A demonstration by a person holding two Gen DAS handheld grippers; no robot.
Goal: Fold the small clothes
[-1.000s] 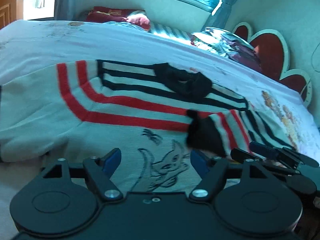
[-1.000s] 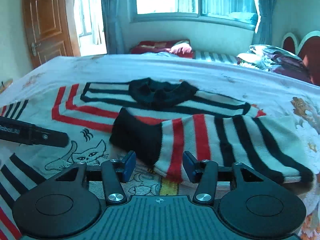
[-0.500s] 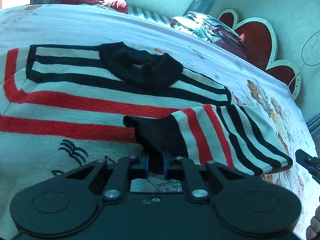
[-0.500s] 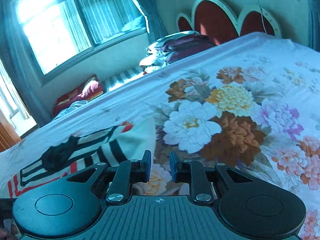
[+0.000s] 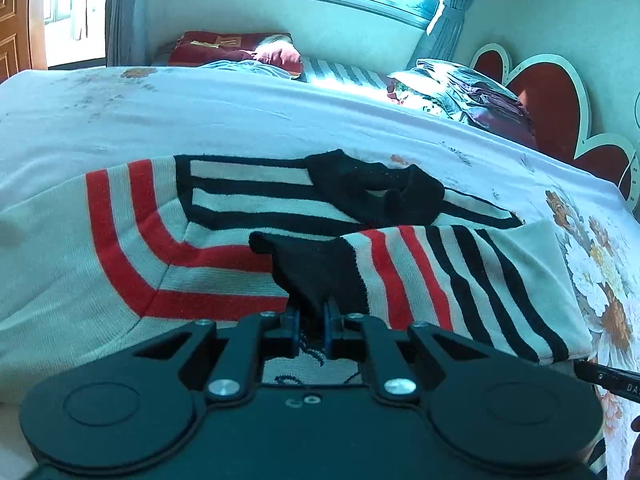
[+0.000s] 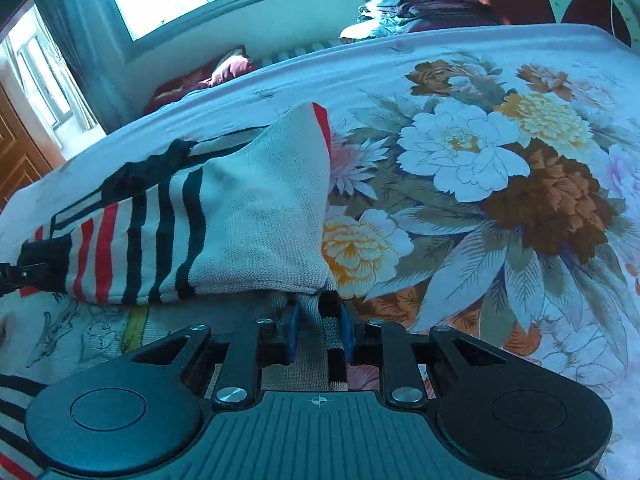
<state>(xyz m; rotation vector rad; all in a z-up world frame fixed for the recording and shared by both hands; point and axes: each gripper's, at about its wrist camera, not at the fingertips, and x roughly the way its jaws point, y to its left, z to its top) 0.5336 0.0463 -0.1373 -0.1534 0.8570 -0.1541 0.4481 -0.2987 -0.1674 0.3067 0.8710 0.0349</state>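
A small white sweater (image 5: 224,248) with red and black stripes, a black collar (image 5: 372,192) and a cat drawing lies flat on the bed. Its right sleeve (image 5: 448,280) is folded across the chest. My left gripper (image 5: 311,322) is shut on the sleeve's black cuff (image 5: 316,268). In the right wrist view the sleeve (image 6: 240,224) lies over the body, and my right gripper (image 6: 318,330) is shut on the sweater's side edge (image 6: 326,344) by the sleeve's shoulder end. The right gripper's tip (image 5: 608,376) shows at the left wrist view's right edge.
The bed has a white sheet (image 5: 240,112) with large flower prints (image 6: 480,184) on the right side. A red heart-shaped headboard (image 5: 560,96) and piled bedding (image 5: 460,92) stand at the back right. Red cushions (image 5: 240,50) lie under the window.
My left gripper closed on the black cuff and now holds it over the chest. My right gripper swung from the sleeve to the sweater's right edge and closed on it.
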